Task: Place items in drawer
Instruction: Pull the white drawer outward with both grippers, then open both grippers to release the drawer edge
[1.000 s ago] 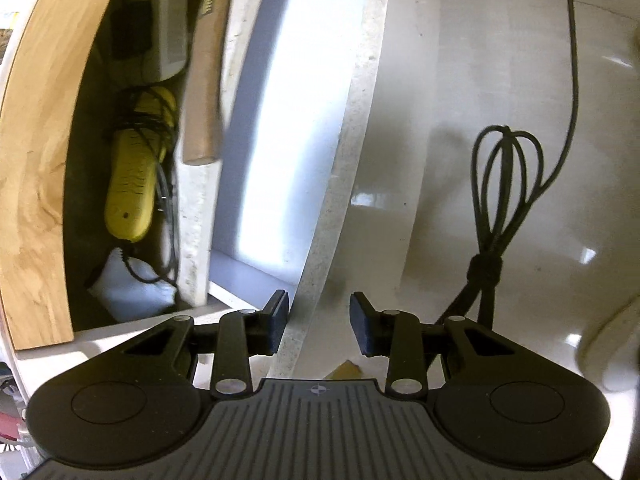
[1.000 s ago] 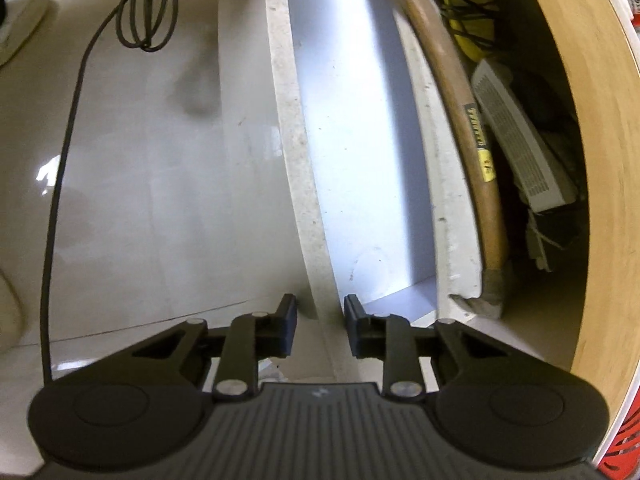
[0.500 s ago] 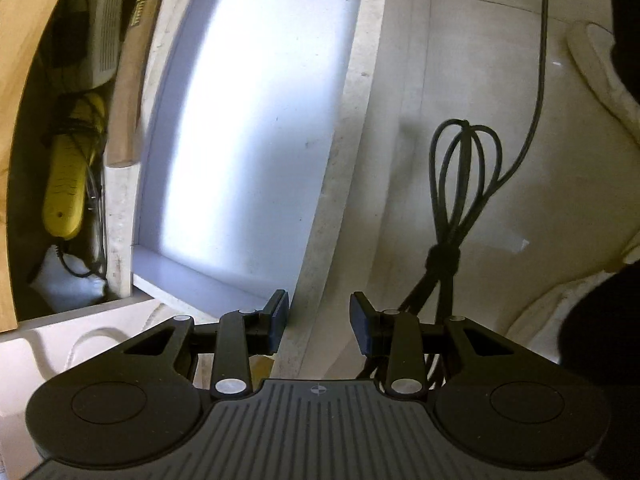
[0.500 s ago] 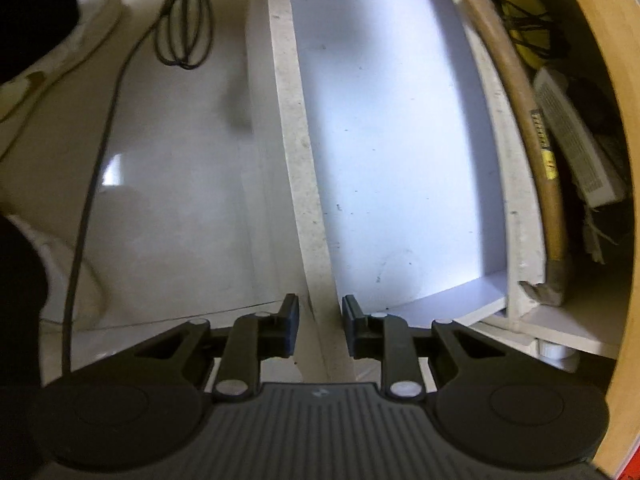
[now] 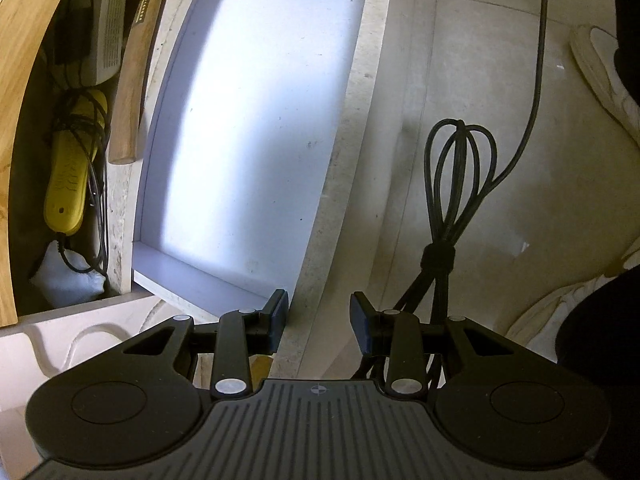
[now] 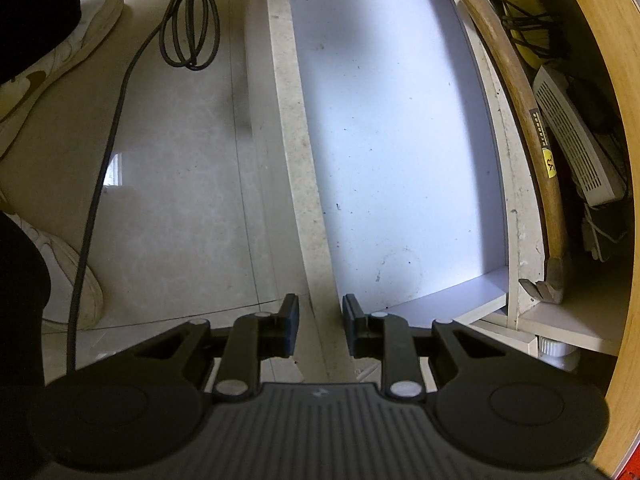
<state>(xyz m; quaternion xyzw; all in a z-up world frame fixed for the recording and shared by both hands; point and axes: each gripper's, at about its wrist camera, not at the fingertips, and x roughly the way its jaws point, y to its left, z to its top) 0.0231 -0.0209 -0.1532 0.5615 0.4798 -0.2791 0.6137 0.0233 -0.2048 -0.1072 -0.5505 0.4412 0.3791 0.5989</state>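
A pulled-out drawer shows its white bottom (image 5: 248, 120) (image 6: 392, 140) behind a pale speckled drawer front (image 5: 352, 100) (image 6: 292, 140). My left gripper (image 5: 319, 322) straddles the top edge of that front, jaws closed on it. Further along the same edge, my right gripper (image 6: 321, 320) is shut on it too. Behind the drawer lie a wooden-handled hammer (image 5: 132, 92) (image 6: 524, 128), a yellow device (image 5: 68, 176) (image 6: 516, 12) wrapped in black cord, and a white router (image 5: 108, 20) (image 6: 576, 144).
A tied bundle of black cable (image 5: 456, 184) (image 6: 190, 28) lies on the tiled floor in front of the drawer. A person's white shoes (image 6: 68, 44) (image 5: 600, 72) stand beside it. A curved wooden panel (image 5: 24, 80) (image 6: 612, 80) borders the cluttered compartment.
The drawer has slid out toward the floor side, so much more of its white bottom shows. Both grippers moved with the front edge, and the shoes came into view.
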